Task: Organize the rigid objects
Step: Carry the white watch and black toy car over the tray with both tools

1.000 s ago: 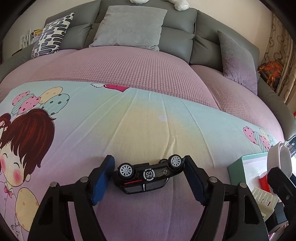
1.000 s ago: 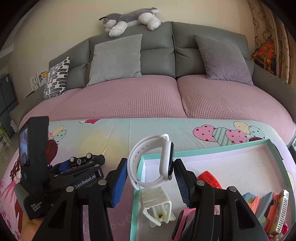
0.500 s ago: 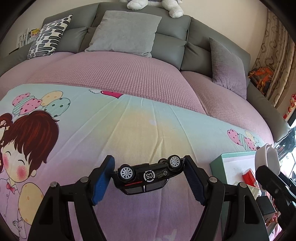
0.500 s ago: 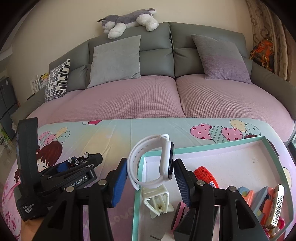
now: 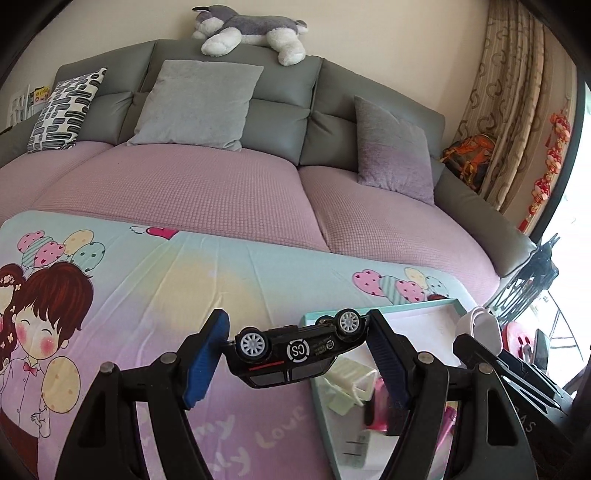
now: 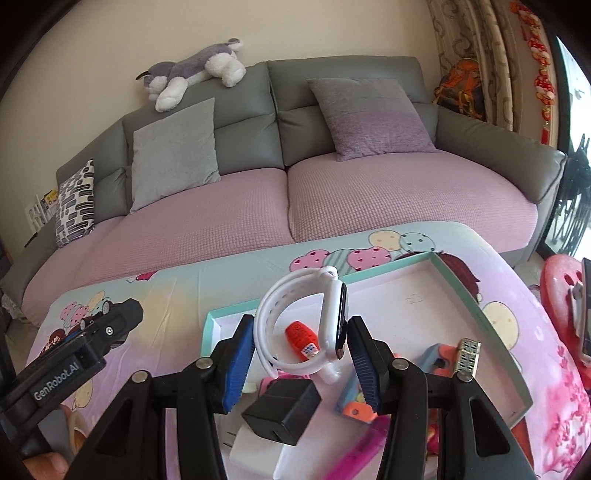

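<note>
My left gripper [image 5: 295, 332] is shut on a black toy car [image 5: 291, 354], held upside down end to end between the blue pads. The car hangs over the left rim of a teal-edged white tray [image 5: 380, 314] on the cartoon blanket. My right gripper [image 6: 301, 343] is shut on a white smartwatch [image 6: 332, 314], gripped across its band loop and dark face, above the tray [image 6: 476, 310]. In the right wrist view the left gripper's body [image 6: 92, 339] shows at the left. The watch [image 5: 480, 325] shows at the right edge of the left wrist view.
Inside the tray lie a red oval item [image 6: 301, 338], a black charger block [image 6: 282, 410], orange and blue pieces [image 6: 436, 358], a small harmonica [image 6: 467, 352] and a white clip [image 5: 347, 384]. Behind is a grey sofa with cushions and a plush husky [image 5: 251, 33]. A red stool [image 6: 561, 284] stands right.
Both grippers rose and moved right. The car went from above the blanket to the tray's left rim. The watch went from the tray's near-left corner to over its inside. Both grips are unchanged.
</note>
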Motion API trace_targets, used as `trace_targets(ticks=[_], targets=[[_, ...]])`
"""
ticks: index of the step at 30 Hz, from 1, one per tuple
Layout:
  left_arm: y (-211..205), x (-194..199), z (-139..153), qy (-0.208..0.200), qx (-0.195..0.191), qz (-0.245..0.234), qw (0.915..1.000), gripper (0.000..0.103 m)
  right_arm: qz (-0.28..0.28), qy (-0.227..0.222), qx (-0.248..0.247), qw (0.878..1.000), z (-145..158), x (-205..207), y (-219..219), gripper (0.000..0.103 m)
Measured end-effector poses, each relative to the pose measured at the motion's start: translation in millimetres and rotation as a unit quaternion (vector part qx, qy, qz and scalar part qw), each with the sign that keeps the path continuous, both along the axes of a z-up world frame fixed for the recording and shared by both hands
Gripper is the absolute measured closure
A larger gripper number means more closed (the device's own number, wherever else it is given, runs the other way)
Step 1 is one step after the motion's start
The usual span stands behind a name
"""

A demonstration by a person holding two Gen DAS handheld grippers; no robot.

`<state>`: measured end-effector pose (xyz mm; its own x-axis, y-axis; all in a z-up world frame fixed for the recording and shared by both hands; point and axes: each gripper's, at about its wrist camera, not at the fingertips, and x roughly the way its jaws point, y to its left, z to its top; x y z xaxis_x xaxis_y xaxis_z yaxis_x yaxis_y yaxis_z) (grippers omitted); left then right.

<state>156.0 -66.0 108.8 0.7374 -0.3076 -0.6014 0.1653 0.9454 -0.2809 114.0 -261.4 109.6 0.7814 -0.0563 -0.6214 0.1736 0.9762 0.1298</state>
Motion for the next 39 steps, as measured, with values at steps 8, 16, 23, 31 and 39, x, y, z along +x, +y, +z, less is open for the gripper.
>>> trace_targets(ticks=[8,16,23,31,39], targets=[[-44,-33,4,0.008,0.039,-0.053,0.9978,0.027,-0.061,0.038,0.005,0.997,-10,-34,-38,0.050],[-71,-55,-21,0.054,0.058,-0.090,0.9928,0.027,-0.058,0.083,0.041,0.994,-37,-50,-45,0.049],[-76,-64,-43,0.083,0.067,-0.098,0.9895,0.026,-0.056,0.101,0.068,0.991,-54,-52,-52,0.049],[-82,-60,-60,0.106,0.084,-0.110,0.9846,0.026,-0.054,0.106,0.071,0.990,-59,-50,-53,0.049],[-90,-62,-67,0.111,0.108,-0.110,0.9819,0.026,-0.041,0.120,0.057,0.990,-60,-49,-46,0.048]])
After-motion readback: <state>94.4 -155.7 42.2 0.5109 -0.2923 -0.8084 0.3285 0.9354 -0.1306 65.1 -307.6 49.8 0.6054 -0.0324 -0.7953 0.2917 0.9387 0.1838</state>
